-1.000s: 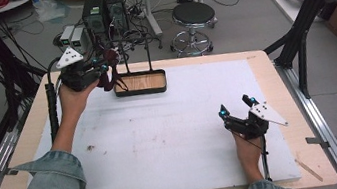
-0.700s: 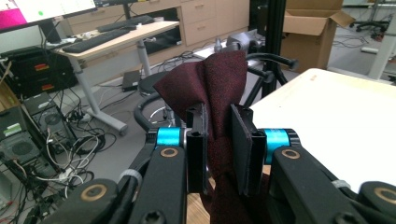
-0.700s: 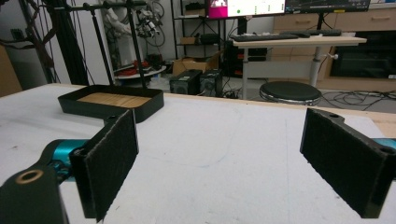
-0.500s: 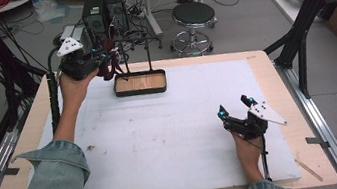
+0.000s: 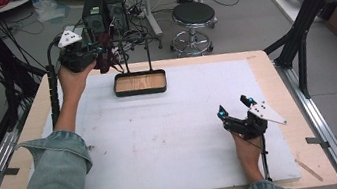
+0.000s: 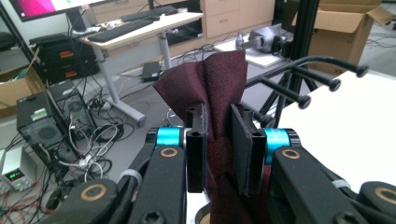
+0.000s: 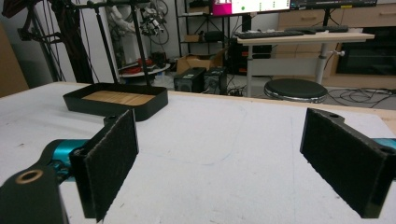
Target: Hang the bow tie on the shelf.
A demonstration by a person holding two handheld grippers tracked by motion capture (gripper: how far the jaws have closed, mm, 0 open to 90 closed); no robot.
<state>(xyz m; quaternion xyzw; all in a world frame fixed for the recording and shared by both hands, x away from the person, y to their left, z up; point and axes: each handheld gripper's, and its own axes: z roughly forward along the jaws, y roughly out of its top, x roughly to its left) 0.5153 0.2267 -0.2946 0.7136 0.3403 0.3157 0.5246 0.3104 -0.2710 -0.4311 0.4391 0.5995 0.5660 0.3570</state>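
While the left tongs [image 6: 217, 140] clamp maroon cloth [image 6: 219, 84], right tongs [image 7: 229, 154] gape near the bare tray [image 5: 139, 83].

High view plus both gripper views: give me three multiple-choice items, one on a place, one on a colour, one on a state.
1. Where does the black tray with the wooden floor stand?
A. far part of the table, left of middle
B. near right corner
C. on the stool

2. What colour is the cloth in the left gripper?
A. yellow
B. dark red
C. white

3. How do the right gripper jaws stand?
A. shut on the cloth
B. shut on the tray
C. wide apart, nothing between them

Answers: 1 A, the high view shows it by the far edge; 2 B, maroon fabric fills the gap between its pads; 3 C, white table cover shows between its pads.
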